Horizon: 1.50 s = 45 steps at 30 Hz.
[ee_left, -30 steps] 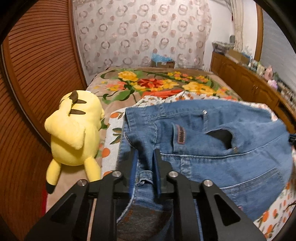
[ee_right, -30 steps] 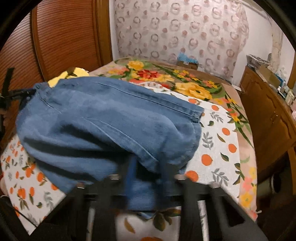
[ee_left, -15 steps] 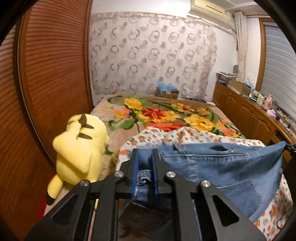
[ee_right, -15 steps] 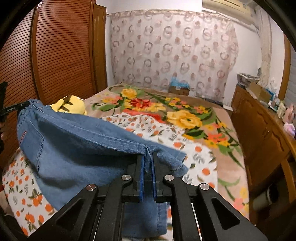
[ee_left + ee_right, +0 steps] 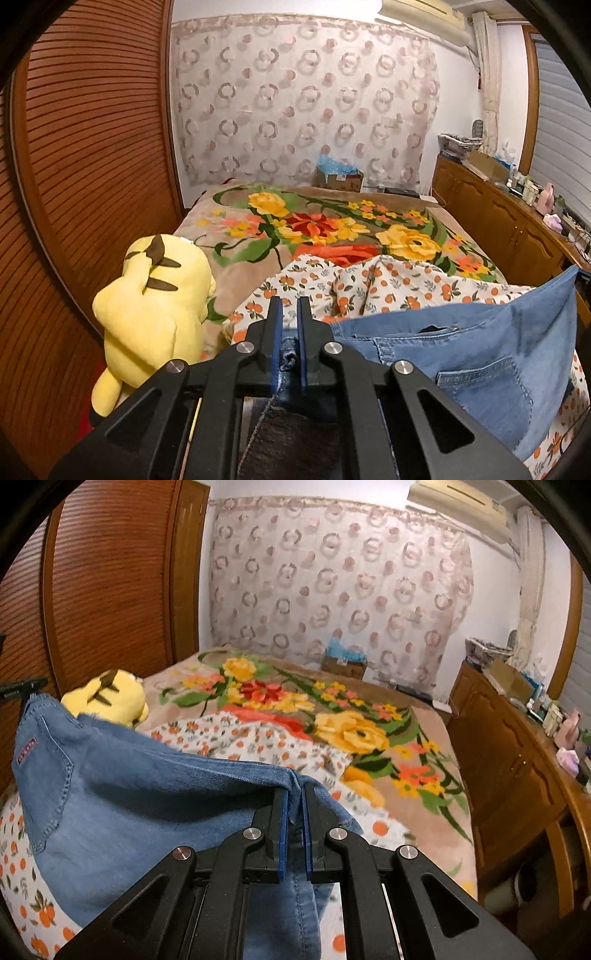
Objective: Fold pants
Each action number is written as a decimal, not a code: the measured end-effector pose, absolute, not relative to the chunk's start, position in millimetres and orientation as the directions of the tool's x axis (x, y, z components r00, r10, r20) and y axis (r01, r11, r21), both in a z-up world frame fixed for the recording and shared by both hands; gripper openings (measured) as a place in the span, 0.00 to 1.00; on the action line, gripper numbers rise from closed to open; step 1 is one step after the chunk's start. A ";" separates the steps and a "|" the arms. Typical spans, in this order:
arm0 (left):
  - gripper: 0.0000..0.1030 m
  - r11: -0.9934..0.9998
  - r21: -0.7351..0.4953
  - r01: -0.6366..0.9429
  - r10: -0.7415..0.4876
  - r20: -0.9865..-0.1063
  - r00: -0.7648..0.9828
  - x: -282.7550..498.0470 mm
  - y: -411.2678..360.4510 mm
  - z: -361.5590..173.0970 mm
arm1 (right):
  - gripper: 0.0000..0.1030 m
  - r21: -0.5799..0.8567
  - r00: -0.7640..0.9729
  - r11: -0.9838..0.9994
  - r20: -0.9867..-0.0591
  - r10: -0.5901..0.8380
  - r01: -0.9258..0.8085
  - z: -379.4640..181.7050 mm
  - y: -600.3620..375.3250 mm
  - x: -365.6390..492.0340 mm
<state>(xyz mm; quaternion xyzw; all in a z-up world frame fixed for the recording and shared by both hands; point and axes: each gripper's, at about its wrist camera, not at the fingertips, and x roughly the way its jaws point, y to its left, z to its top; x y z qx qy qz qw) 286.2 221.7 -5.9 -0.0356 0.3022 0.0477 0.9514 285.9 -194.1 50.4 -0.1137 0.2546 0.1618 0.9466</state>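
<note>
Blue denim pants (image 5: 461,350) hang stretched between my two grippers above the bed. My left gripper (image 5: 289,317) is shut on the waistband at one end; the denim shows between its blue pads, and a back pocket hangs below to the right. My right gripper (image 5: 294,805) is shut on the other end of the pants (image 5: 129,794), which spread away to the left with a pocket and a small red label. The far corner of the cloth reaches the other gripper at the edge of each view.
A yellow plush toy (image 5: 151,306) sits on the bed's left side by the wooden slatted wall (image 5: 92,147). An orange-print sheet (image 5: 388,288) lies over the flowered blanket (image 5: 325,221). A wooden cabinet (image 5: 517,775) with clutter runs along the right. A cardboard box (image 5: 340,179) stands by the curtain.
Both grippers have risen with the pants, lifting the denim off the orange-print sheet. The cloth, earlier spread low and bunched, now hangs taut between them, and more of the room shows.
</note>
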 end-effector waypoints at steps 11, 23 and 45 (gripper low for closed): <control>0.09 0.992 -0.014 -0.123 0.087 -0.628 0.773 338.8 232.0 -26.7 | 0.06 -0.132 0.743 0.935 -0.647 0.171 -0.330 2.5 -168.8 346.9; 0.56 0.997 -0.014 -0.075 0.048 -0.647 0.761 282.1 230.4 -28.4 | 0.44 -0.035 0.697 0.938 -0.679 0.230 -0.344 -30.9 -196.1 309.7; 0.56 0.993 -0.057 -0.100 0.028 -0.726 0.687 195.9 231.8 -90.7 | 0.45 0.098 0.613 0.940 -0.735 0.289 -0.326 -46.1 -239.1 204.0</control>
